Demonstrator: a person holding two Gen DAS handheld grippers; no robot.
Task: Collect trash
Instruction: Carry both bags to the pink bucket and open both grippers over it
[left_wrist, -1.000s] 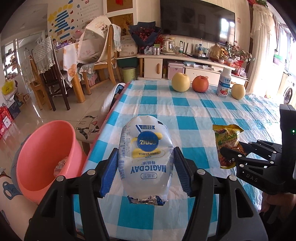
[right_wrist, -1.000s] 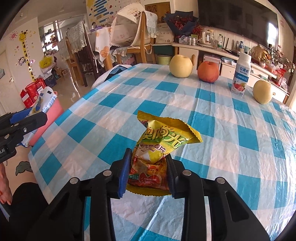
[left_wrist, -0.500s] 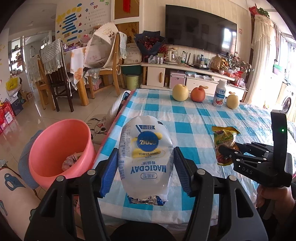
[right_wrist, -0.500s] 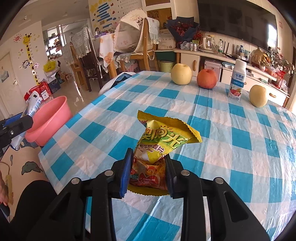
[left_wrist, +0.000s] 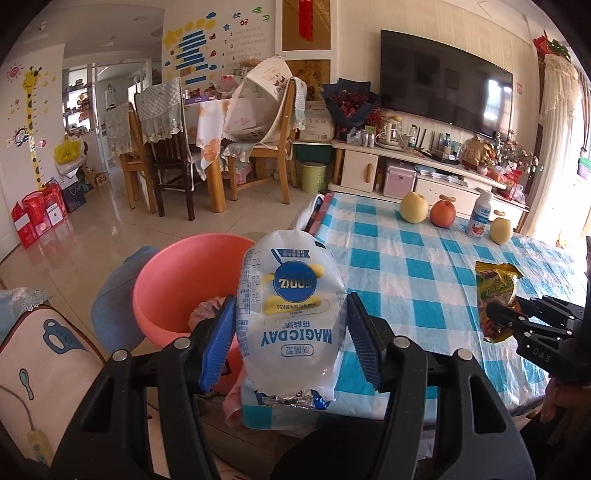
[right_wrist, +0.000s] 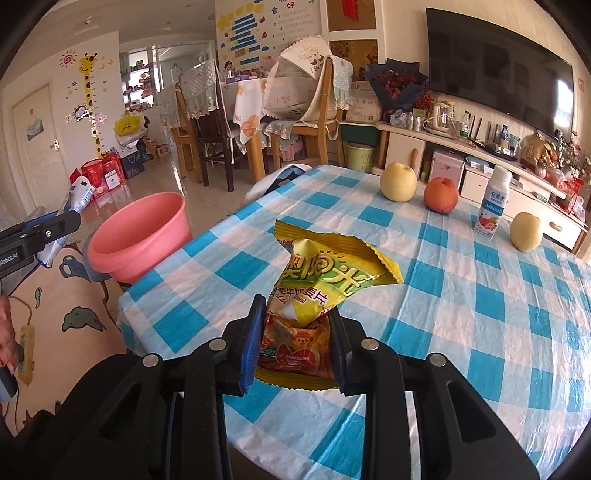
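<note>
My left gripper (left_wrist: 286, 338) is shut on a white MAGICDAY wrapper (left_wrist: 290, 317) and holds it in the air beside the table's near left corner, just right of the pink bin (left_wrist: 184, 280). The bin stands on the floor and has some trash inside. My right gripper (right_wrist: 297, 339) is shut on a yellow snack bag (right_wrist: 325, 280) above the table's near edge. It also shows in the left wrist view (left_wrist: 496, 295). In the right wrist view the bin (right_wrist: 138, 236) is to the left, with the left gripper (right_wrist: 40, 229) beyond it.
The blue-checked table (right_wrist: 461, 295) carries two yellow pears (right_wrist: 398, 181), a red apple (right_wrist: 440, 195) and a white drink bottle (right_wrist: 493, 203) at its far side. A cushioned seat with cartoon print (left_wrist: 40, 354) is at the near left. Chairs stand behind.
Both grippers have pulled back and lifted from the table, each holding its wrapper. The left one has swung left, so the pink bin now lies closer beside it.
</note>
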